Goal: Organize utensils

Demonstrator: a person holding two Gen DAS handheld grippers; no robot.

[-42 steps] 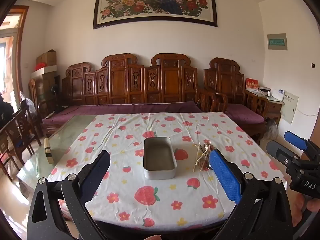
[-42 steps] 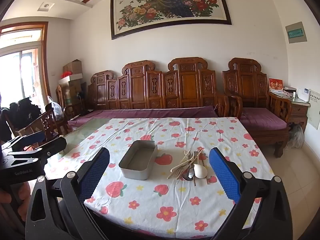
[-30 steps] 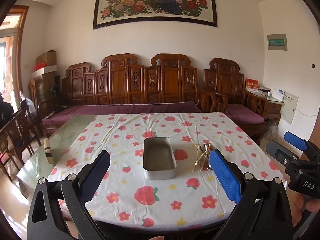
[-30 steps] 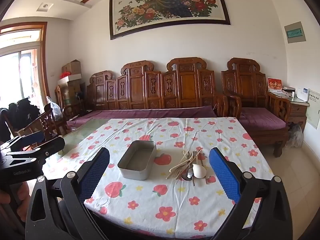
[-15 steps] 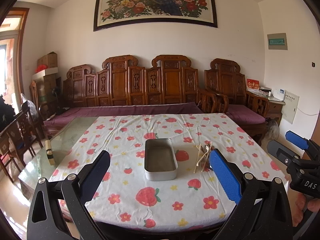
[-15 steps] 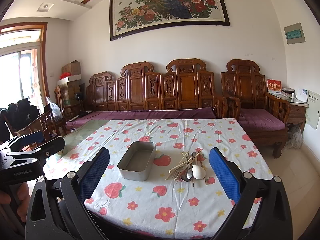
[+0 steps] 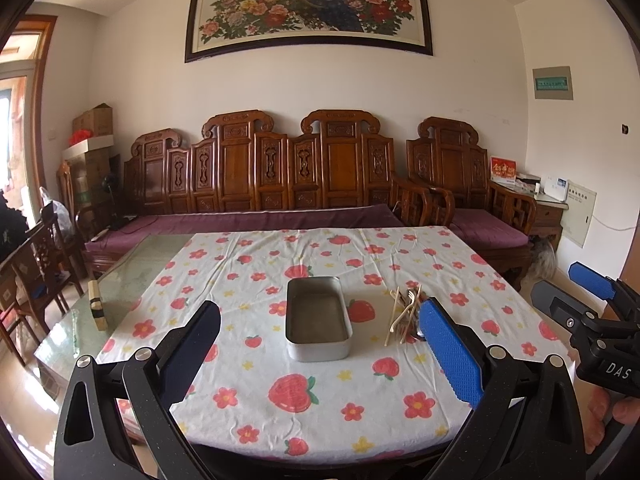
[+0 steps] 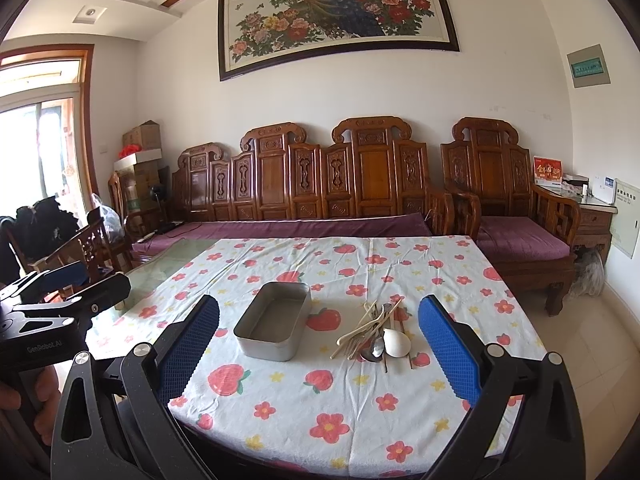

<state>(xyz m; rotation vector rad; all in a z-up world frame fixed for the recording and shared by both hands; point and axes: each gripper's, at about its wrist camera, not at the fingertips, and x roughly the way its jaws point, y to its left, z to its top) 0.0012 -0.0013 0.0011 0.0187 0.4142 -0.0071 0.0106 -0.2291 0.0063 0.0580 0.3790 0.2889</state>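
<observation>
Both the left gripper (image 7: pixel 320 352) and right gripper (image 8: pixel 318 346) are held wide apart above the bench (image 8: pixel 460 280). Utensils (image 8: pixel 376 334) are piled right of the metal tin (image 8: pixel 274 330), long axes pointing away toward the sofa.

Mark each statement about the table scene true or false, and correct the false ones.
1. The metal tin is empty. True.
2. The utensil pile lies inside the tin. False: it lies on the tablecloth beside the tin.
3. Both hand-held grippers, left and right, are open. True.
4. The right hand-held gripper grips a spoon. False: it holds nothing.
5. A white spoon is in the pile. True.
</observation>
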